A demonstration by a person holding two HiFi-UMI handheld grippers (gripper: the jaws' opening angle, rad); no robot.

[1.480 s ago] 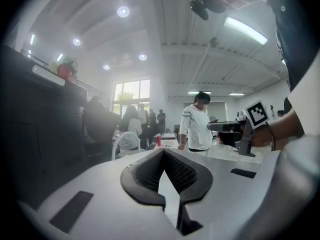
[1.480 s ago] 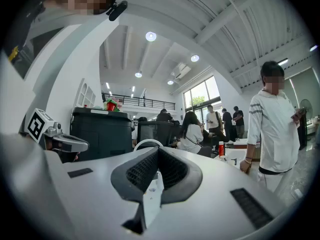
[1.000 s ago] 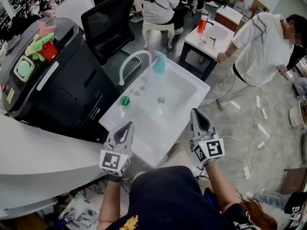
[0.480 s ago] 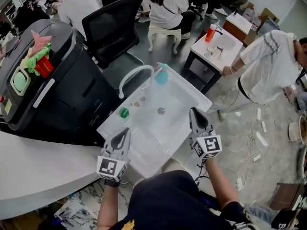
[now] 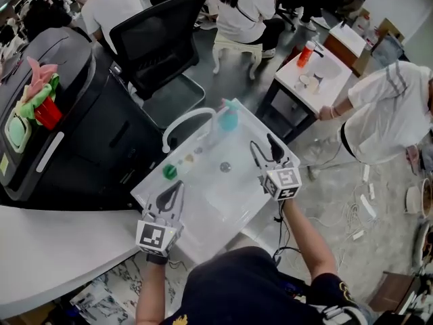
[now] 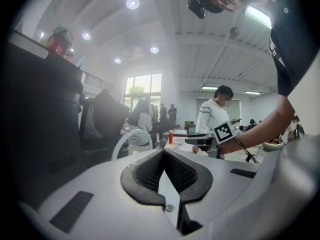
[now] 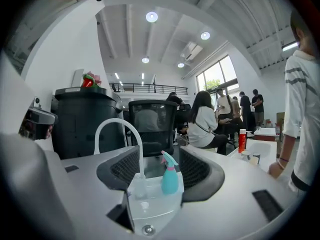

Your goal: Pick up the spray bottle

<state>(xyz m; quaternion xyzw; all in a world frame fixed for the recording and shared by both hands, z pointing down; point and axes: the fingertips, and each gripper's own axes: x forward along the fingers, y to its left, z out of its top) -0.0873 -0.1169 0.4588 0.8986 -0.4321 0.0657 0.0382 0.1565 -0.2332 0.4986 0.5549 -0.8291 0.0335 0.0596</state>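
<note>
The teal spray bottle [image 5: 229, 116] stands upright at the sink's far corner, beside the white arched faucet [image 5: 184, 121]. My right gripper [image 5: 263, 147] hovers over the right side of the white sink [image 5: 203, 212], a short way before the bottle. Its jaws have just been opening and nothing is between them. In the right gripper view the bottle [image 7: 170, 177] shows ahead between the open jaws, next to the faucet [image 7: 118, 134]. My left gripper [image 5: 175, 189] sits shut over the sink's near left rim. The left gripper view shows the right gripper [image 6: 209, 139] ahead.
A green object [image 5: 169, 172] and small bits lie on the sink's left rim. A black office chair [image 5: 160, 32] stands behind the sink, a large black machine [image 5: 61, 114] to the left. A person in white [image 5: 384, 107] bends by a small table [image 5: 312, 73]. Cables lie on the floor [image 5: 352, 208].
The right gripper has moved forward over the sink toward the spray bottle, and its jaws have gone from shut to open. The left gripper has edged forward, still shut.
</note>
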